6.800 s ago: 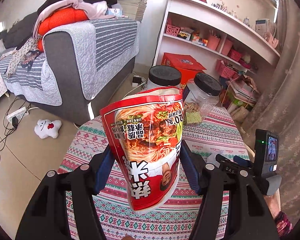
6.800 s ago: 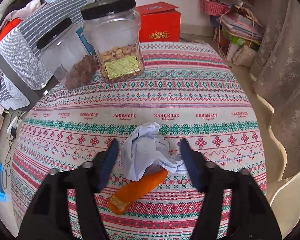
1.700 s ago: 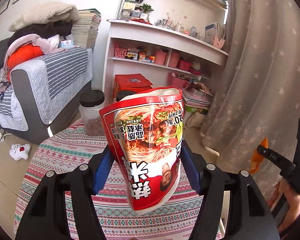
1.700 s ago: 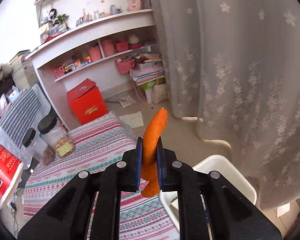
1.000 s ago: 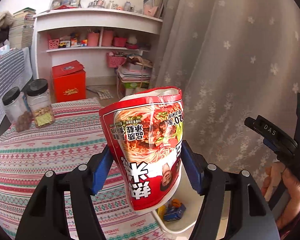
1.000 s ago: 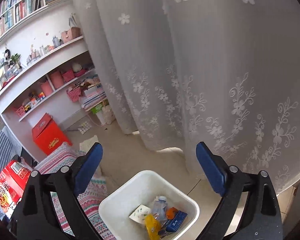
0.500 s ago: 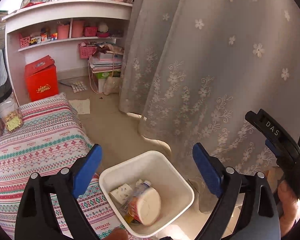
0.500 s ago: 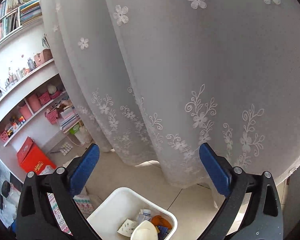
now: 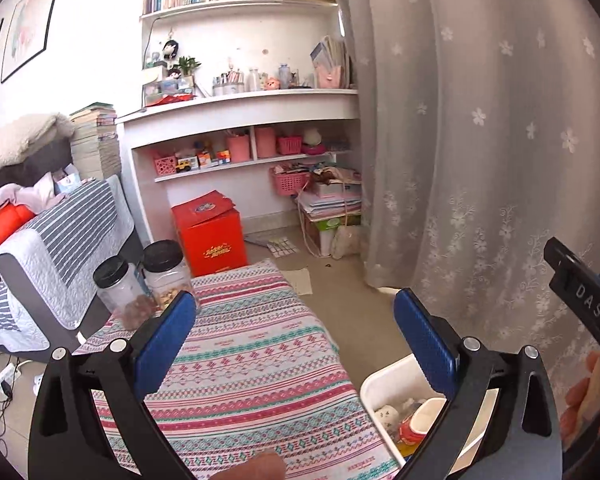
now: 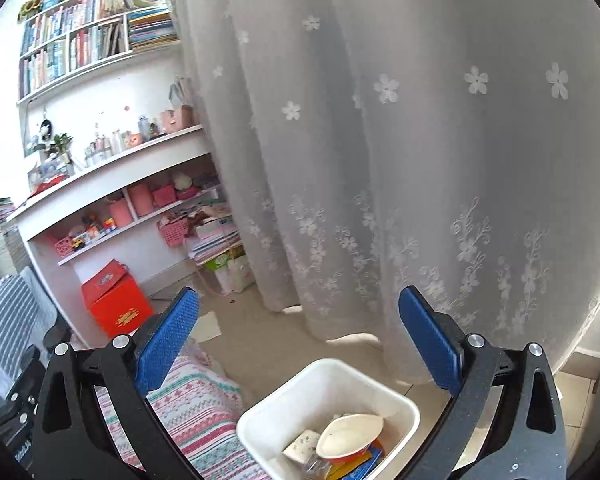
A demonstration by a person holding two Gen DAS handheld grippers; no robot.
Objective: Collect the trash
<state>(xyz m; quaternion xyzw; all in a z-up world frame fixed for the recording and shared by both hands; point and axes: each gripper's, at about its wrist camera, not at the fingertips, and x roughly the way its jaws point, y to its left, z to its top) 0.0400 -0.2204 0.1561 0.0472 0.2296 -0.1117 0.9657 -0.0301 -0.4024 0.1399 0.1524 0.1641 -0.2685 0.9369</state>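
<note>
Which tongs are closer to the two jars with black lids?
Left. The left tongs hover over the striped table, with the jars just ahead on their left. The right tongs hang beyond the table's edge, above the white bin.

We read "DAS" in white capitals on the black body of the right tongs, at the right edge of the left wrist view; "HANDMADE" runs in small red letters along a pale band of the striped tablecloth near the bottom of that view; the red box on the floor bears gold characters on its front, too small for us to make out.
</note>
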